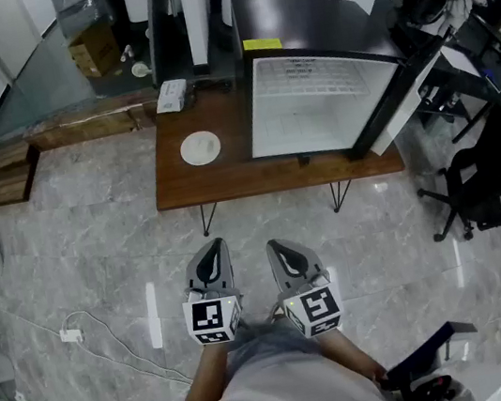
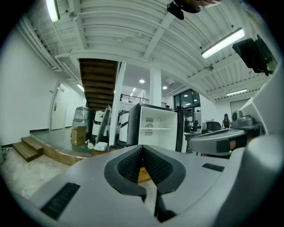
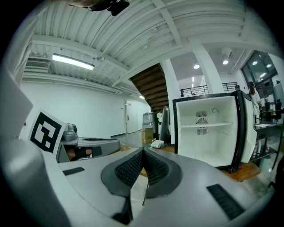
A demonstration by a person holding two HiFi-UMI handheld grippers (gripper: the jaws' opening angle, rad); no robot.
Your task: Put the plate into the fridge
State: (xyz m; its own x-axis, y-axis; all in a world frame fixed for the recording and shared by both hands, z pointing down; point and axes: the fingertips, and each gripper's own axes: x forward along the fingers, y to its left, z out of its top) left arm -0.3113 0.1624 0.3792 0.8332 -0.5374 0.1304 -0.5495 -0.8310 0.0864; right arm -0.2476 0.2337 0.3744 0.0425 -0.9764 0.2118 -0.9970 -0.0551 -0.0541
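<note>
A small white plate lies on the left half of a low wooden table. To its right on the same table stands a small black fridge with its door swung open to the right and a white, empty inside. Both grippers are held close to the person's body, well short of the table. My left gripper is shut with nothing in it, pads touching. My right gripper is likewise shut and empty. The fridge shows ahead in the left gripper view.
A white box lies at the table's back left corner. A wooden step and platform are at the left, with a cardboard box behind. Black office chairs stand at the right. A white cable and plug lie on the marble floor.
</note>
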